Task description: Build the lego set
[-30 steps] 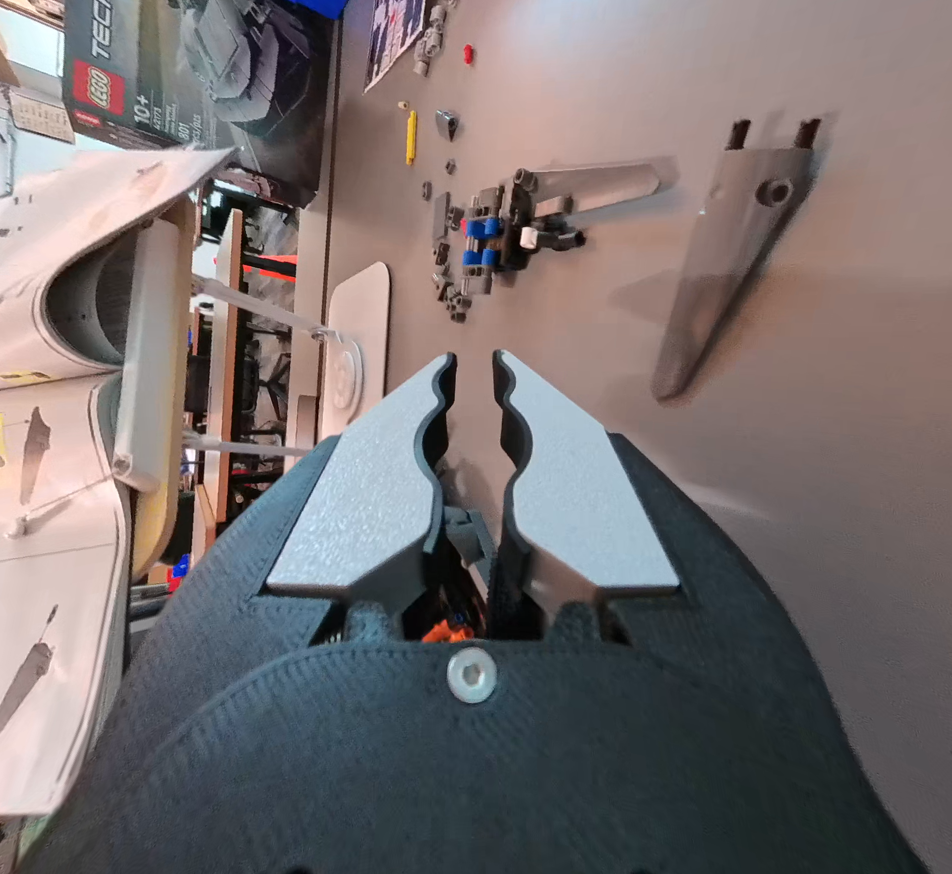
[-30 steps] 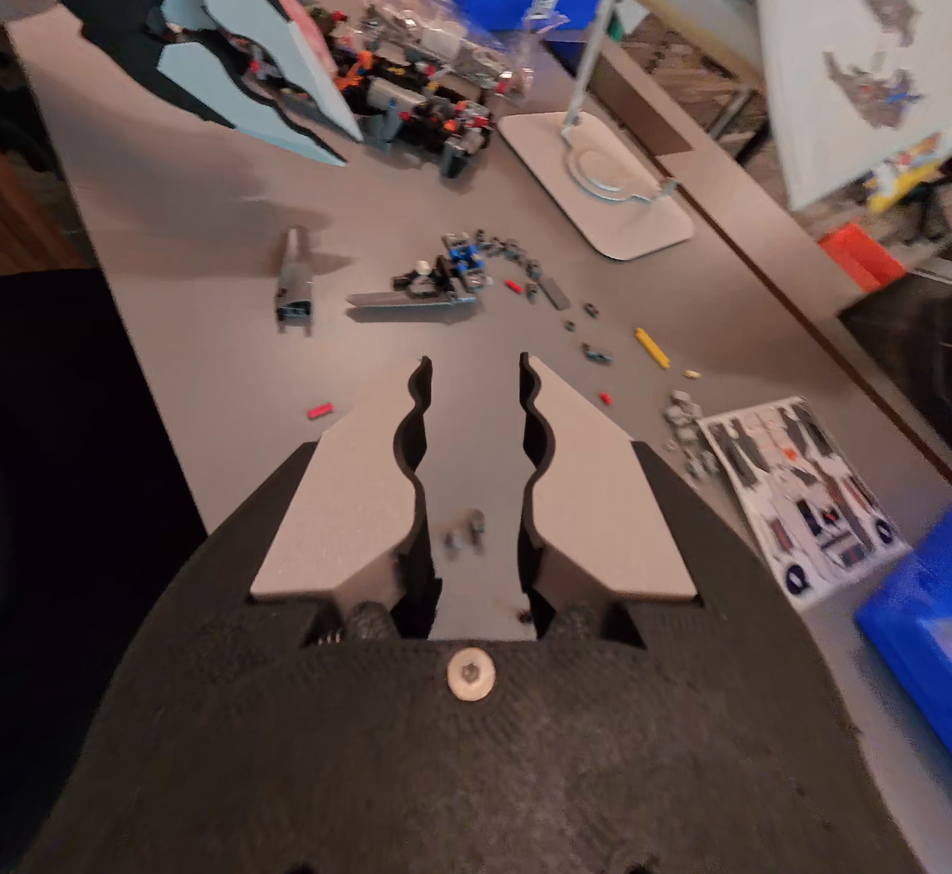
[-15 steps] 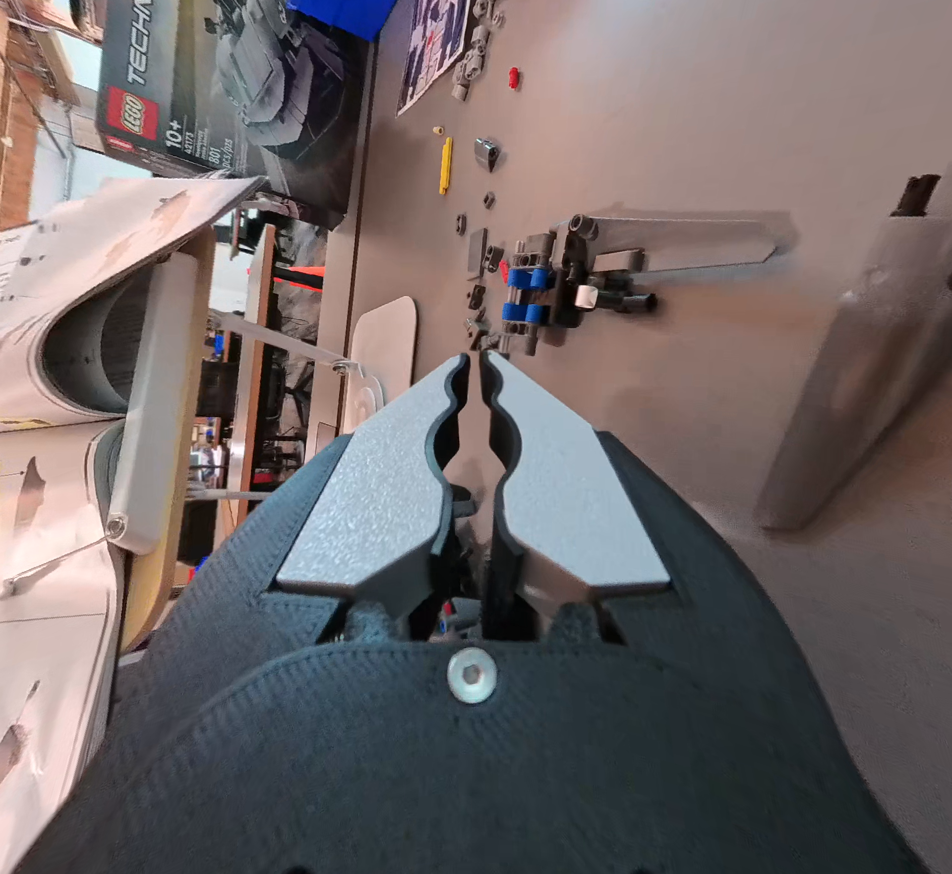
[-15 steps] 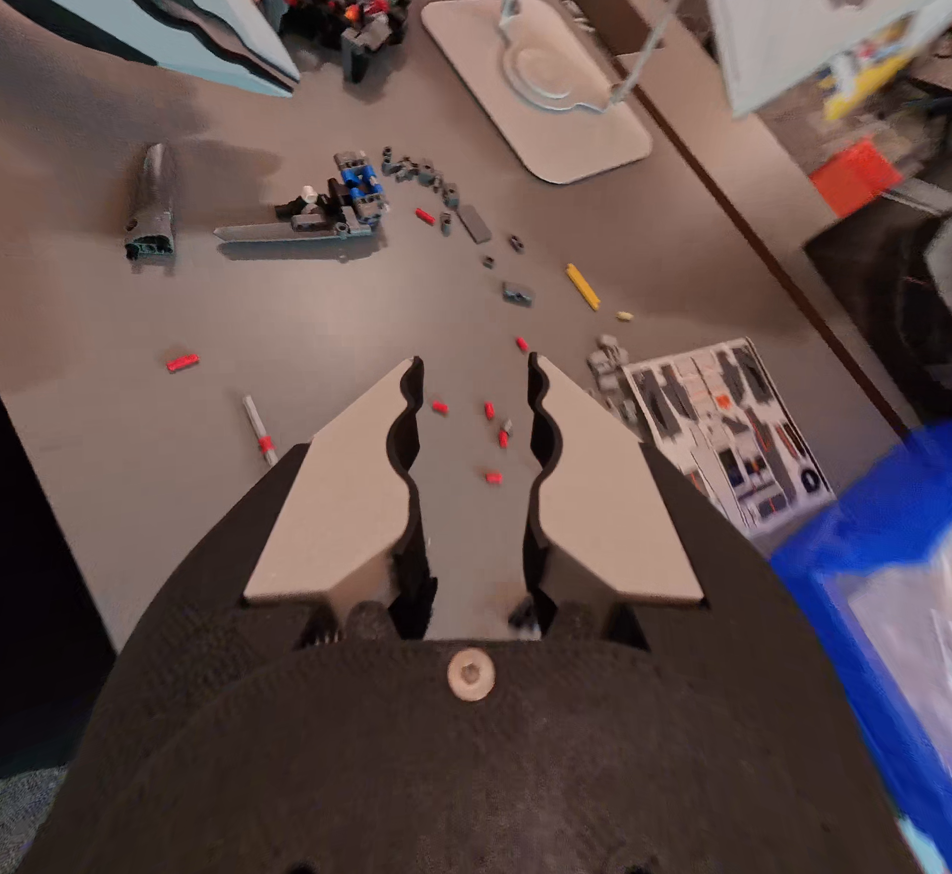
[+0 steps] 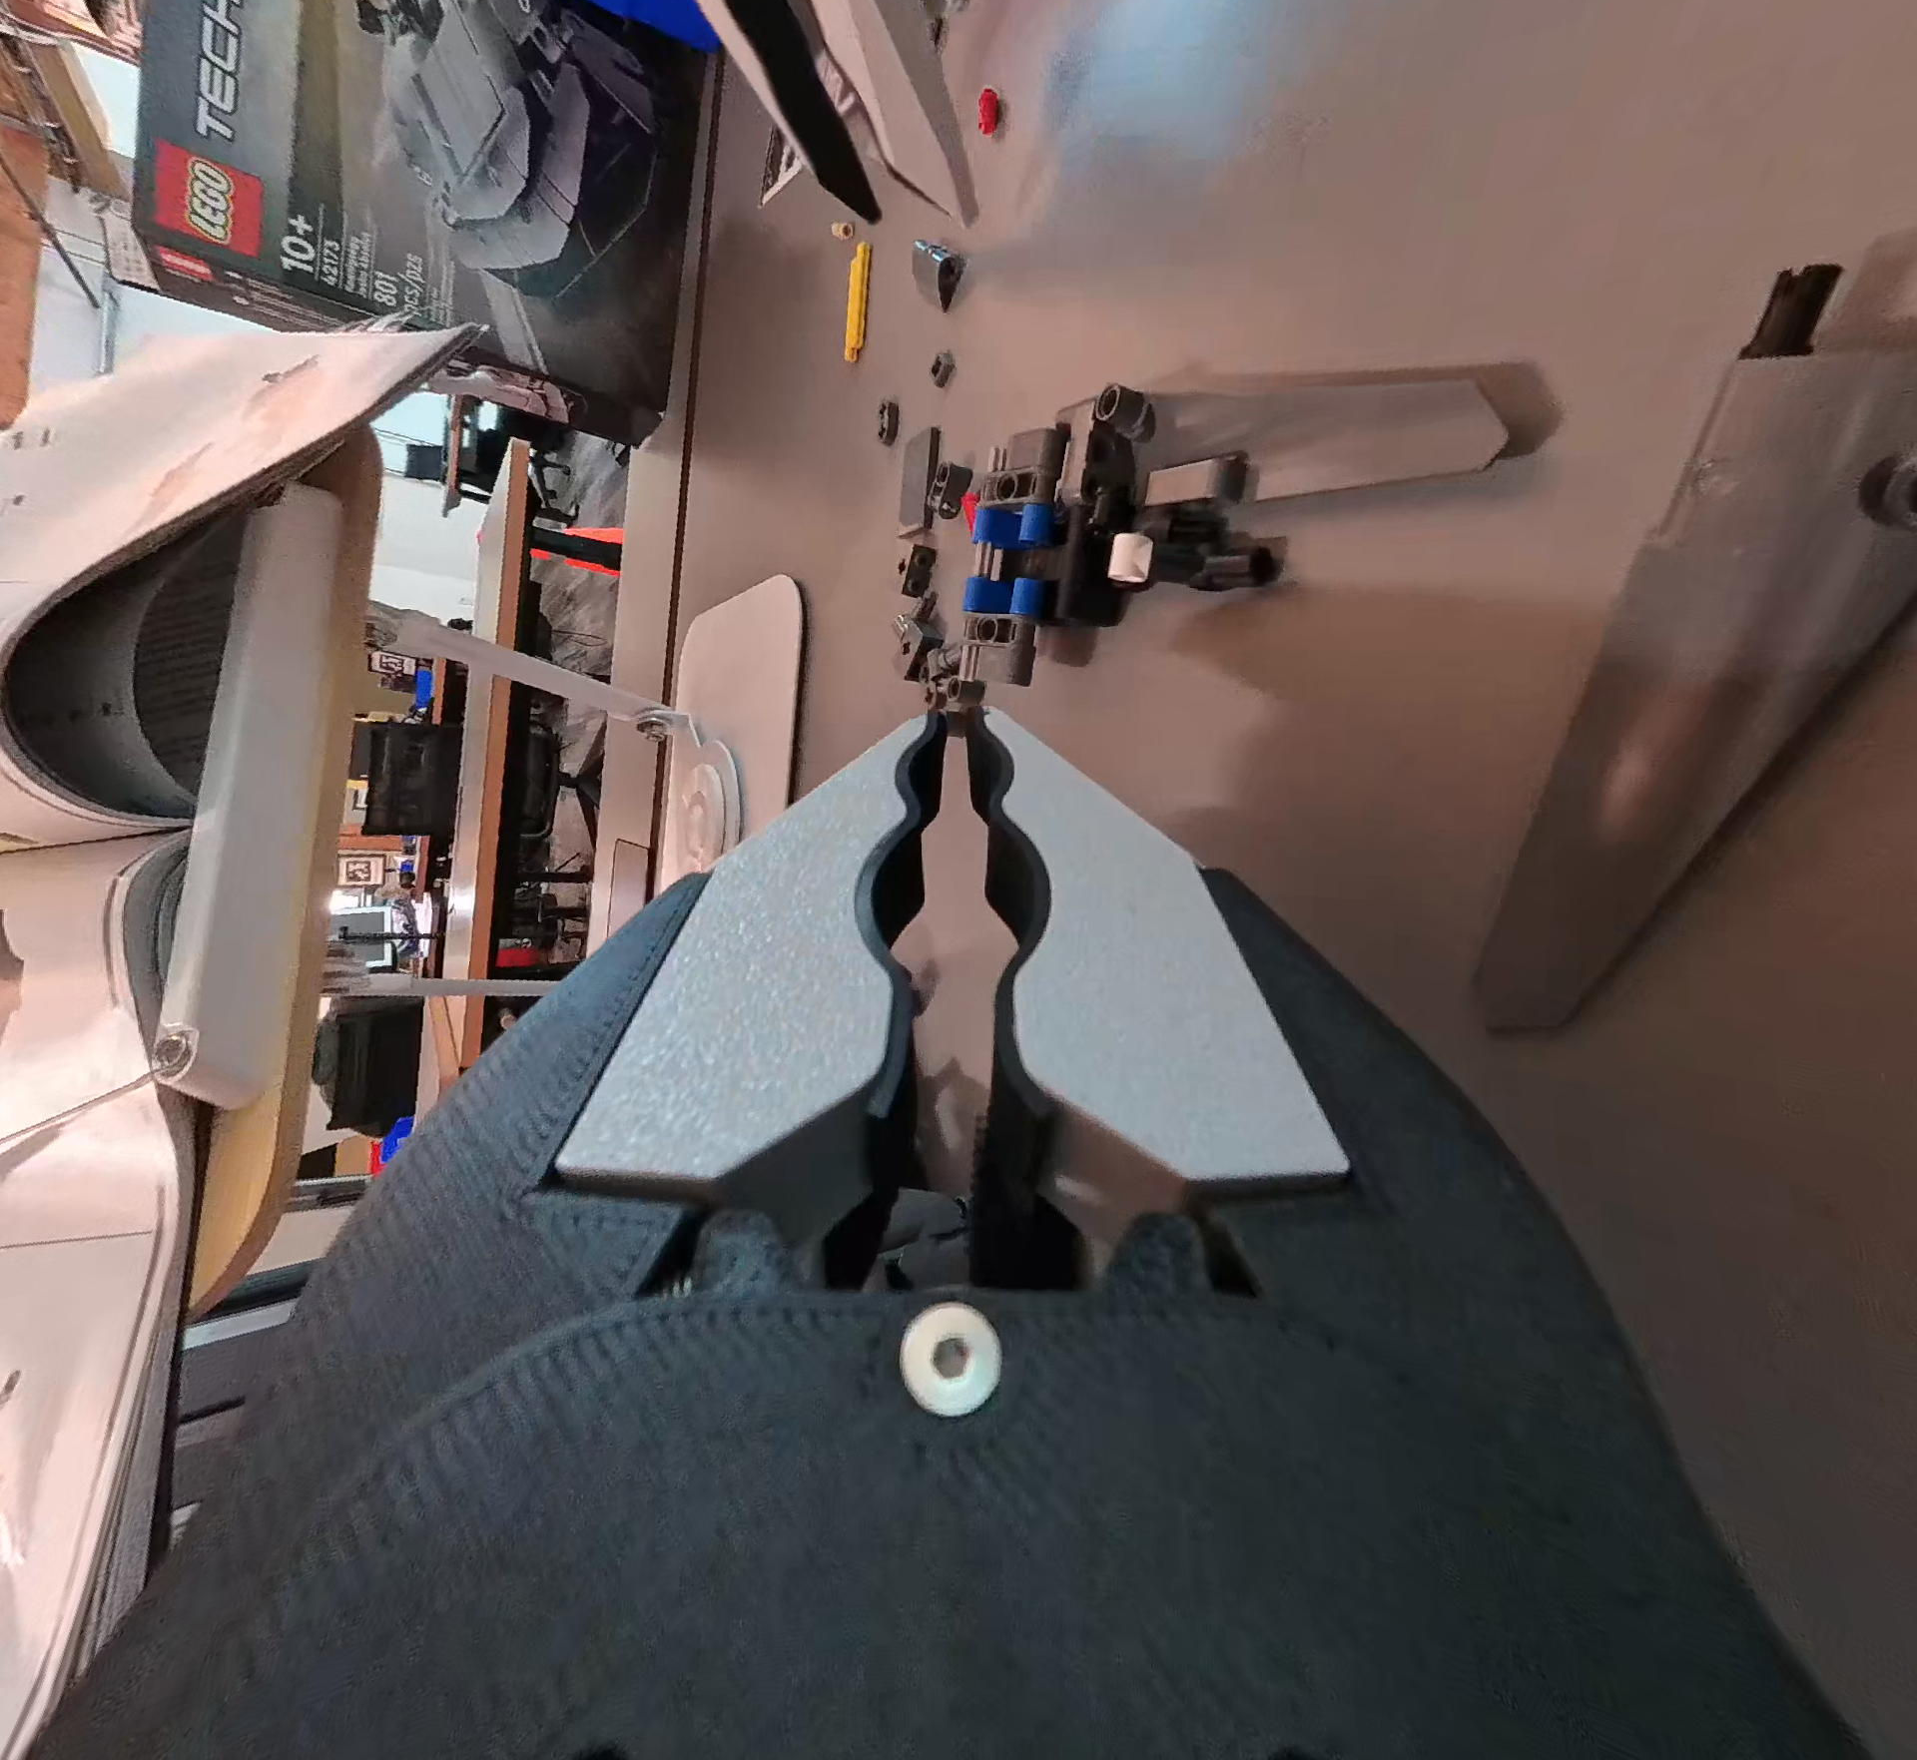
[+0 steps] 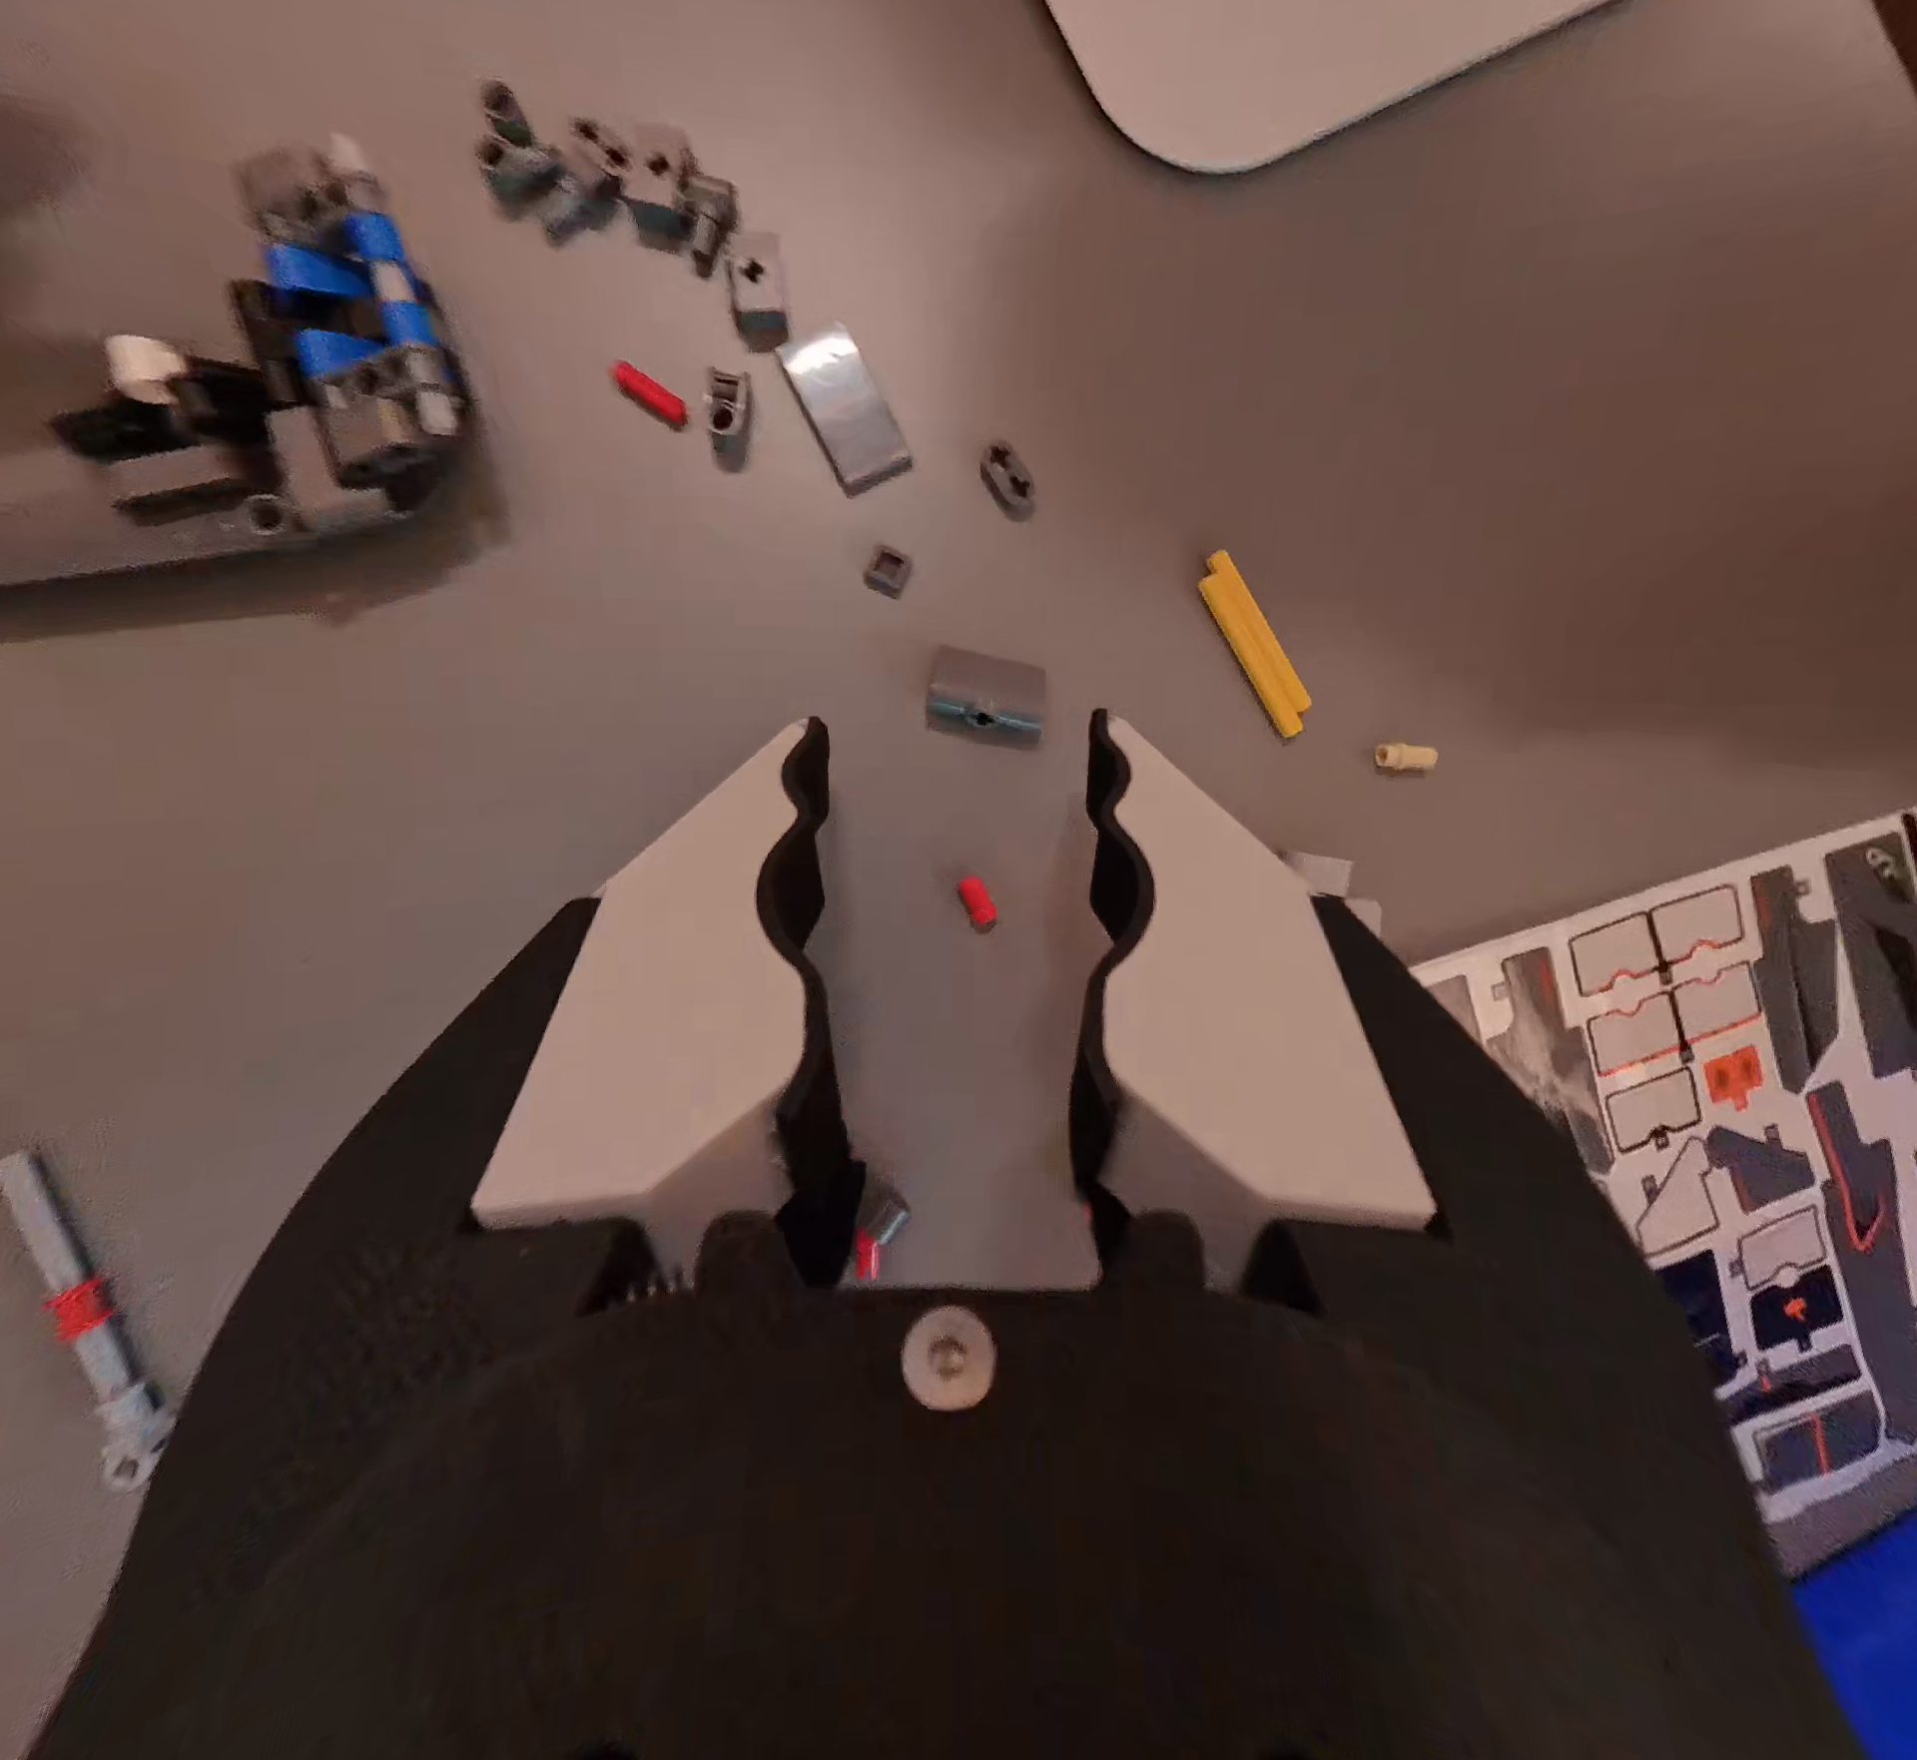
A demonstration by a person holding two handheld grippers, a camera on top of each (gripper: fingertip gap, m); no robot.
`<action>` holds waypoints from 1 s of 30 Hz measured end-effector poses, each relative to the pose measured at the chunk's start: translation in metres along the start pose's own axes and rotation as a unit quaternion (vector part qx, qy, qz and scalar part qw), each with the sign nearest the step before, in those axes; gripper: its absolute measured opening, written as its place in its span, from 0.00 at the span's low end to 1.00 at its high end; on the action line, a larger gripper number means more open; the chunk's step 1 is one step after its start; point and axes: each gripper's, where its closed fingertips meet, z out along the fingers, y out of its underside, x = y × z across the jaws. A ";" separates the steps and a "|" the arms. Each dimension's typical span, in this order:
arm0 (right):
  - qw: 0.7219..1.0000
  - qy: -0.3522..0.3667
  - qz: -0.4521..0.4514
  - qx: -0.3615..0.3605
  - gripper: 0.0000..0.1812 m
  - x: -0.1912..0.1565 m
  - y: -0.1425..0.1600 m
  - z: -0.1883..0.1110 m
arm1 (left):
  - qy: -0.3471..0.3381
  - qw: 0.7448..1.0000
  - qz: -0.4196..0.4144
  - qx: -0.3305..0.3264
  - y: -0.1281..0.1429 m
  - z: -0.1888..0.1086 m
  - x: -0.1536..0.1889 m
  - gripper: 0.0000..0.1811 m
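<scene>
Right hand-held gripper (image 6: 954,725) dropped lower, spread over red pin (image 6: 975,901); left hand-held gripper (image 5: 956,725) nearly pressed together

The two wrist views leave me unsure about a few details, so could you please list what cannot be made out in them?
- Left wrist view: whether the left gripper pinches the small grey piece at its tips; the fingers cover the contact.
- Left wrist view: the large grey panel is cut off by the right edge.
- Right wrist view: the blue and grey assembly is blurred by motion.
- Right wrist view: the right gripper body hides the table beneath it.
</scene>
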 end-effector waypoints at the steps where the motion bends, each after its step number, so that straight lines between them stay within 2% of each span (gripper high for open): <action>1: 1.000 0.001 0.009 -0.003 0.27 0.001 0.001 0.004 | -0.001 1.000 0.000 0.002 -0.001 -0.001 -0.001 0.01; 8: 0.999 -0.003 0.038 -0.009 0.24 0.006 0.004 0.015 | -0.006 1.000 -0.005 0.001 -0.002 -0.002 -0.002 0.01; 9: 0.999 -0.007 0.038 -0.006 0.19 0.006 0.004 0.015 | -0.008 1.000 -0.004 -0.002 -0.001 -0.002 -0.003 0.01; 13: 0.999 -0.038 0.038 0.003 0.12 -0.002 0.004 0.015 | -0.009 1.000 -0.007 -0.009 0.003 -0.001 -0.005 0.01; 19: 0.998 -0.055 0.001 -0.020 0.15 -0.009 0.016 0.006 | -0.006 1.000 -0.002 -0.014 0.003 0.002 -0.001 0.01; 21: 0.998 -0.052 -0.001 -0.040 0.23 -0.006 0.024 -0.001 | -0.005 1.000 -0.001 -0.016 0.003 0.002 -0.001 0.01; 24: 0.999 -0.040 0.004 -0.015 0.29 0.002 0.023 -0.022 | -0.006 1.000 -0.001 -0.018 0.005 0.003 -0.001 0.01; 30: 1.000 0.005 0.021 0.017 0.28 0.018 0.043 -0.078 | -0.004 1.000 -0.002 -0.021 0.006 0.005 -0.001 0.01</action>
